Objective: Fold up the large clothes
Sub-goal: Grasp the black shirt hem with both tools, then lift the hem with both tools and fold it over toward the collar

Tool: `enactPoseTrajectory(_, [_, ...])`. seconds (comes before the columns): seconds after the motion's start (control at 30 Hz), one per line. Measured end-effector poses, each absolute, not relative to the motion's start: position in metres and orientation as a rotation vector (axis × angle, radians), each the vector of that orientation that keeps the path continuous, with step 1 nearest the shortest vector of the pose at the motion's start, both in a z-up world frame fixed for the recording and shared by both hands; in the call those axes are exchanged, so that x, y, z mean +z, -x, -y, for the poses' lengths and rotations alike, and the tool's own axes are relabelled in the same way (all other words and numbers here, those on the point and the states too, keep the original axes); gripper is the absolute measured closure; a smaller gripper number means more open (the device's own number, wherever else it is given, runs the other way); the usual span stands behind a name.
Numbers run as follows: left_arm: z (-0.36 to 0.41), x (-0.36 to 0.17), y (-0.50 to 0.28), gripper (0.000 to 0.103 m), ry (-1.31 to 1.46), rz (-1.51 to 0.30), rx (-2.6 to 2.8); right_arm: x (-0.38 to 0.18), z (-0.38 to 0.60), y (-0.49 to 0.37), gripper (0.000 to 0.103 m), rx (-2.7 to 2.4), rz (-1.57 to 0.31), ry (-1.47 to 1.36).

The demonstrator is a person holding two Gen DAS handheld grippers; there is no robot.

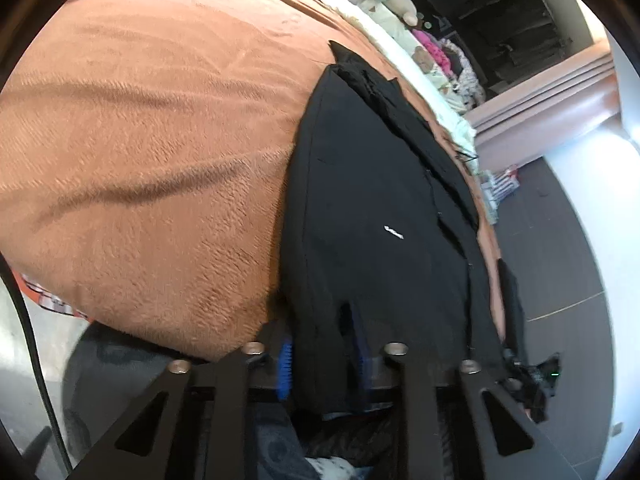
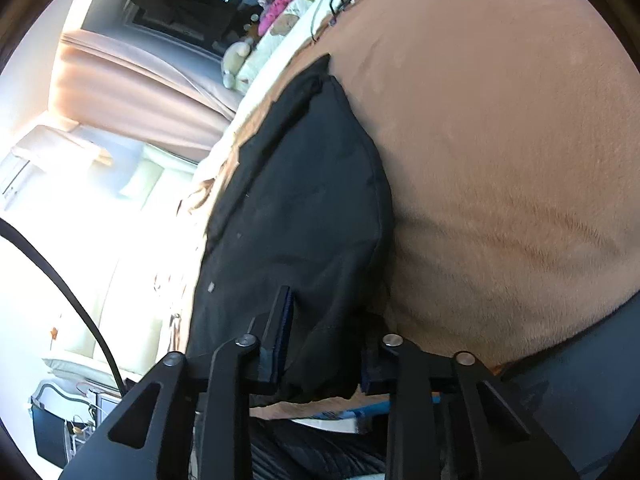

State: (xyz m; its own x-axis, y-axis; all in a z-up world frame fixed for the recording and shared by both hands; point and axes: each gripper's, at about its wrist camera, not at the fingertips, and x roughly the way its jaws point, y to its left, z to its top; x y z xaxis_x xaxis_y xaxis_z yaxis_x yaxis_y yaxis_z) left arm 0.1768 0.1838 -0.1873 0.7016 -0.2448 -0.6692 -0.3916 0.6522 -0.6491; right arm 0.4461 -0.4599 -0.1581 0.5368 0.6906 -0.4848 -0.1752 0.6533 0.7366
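Note:
A large black garment (image 1: 372, 200) lies stretched along the edge of a bed covered by a brown fleece blanket (image 1: 140, 160). In the left wrist view its near hem bunches between the blue-padded fingers (image 1: 285, 372) of my left gripper (image 1: 324, 360), which is shut on the cloth. In the right wrist view the same black garment (image 2: 304, 208) runs away from me over the brown blanket (image 2: 500, 140), and its near end is pinched between the pads of my right gripper (image 2: 326, 344), shut on it. The garment's far end reaches the pale bedding.
Pale bedding with soft toys and pink clothes (image 1: 432, 52) lies past the garment's far end. Dark tiled floor (image 1: 552, 264) runs beside the bed. A pink curtain (image 2: 132, 84) and a bright window (image 2: 80, 200) are at left. A black cable (image 2: 80, 296) hangs near.

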Motion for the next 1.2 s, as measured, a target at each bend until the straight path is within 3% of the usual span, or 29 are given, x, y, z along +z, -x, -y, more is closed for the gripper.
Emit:
enactPoseTrajectory(0.23, [-0.179,-0.159,-0.170,0.089,0.810,-0.759,0.147,-0.143,0.449,-0.435,0.091,0.567,-0.804,-0.650])
enactPoseTrajectory(0.9, [-0.152,-0.025,-0.122,0.091,0.685,-0.534,0.099,-0.103,0.455,-0.364,0.096,0.689,-0.607,-0.596])
enactPoseTrajectory(1.2, [-0.143,-0.010,-0.079,0.091,0.696,-0.468,0.074,-0.118,0.484,-0.322,0.096,0.713,-0.561,-0.591])
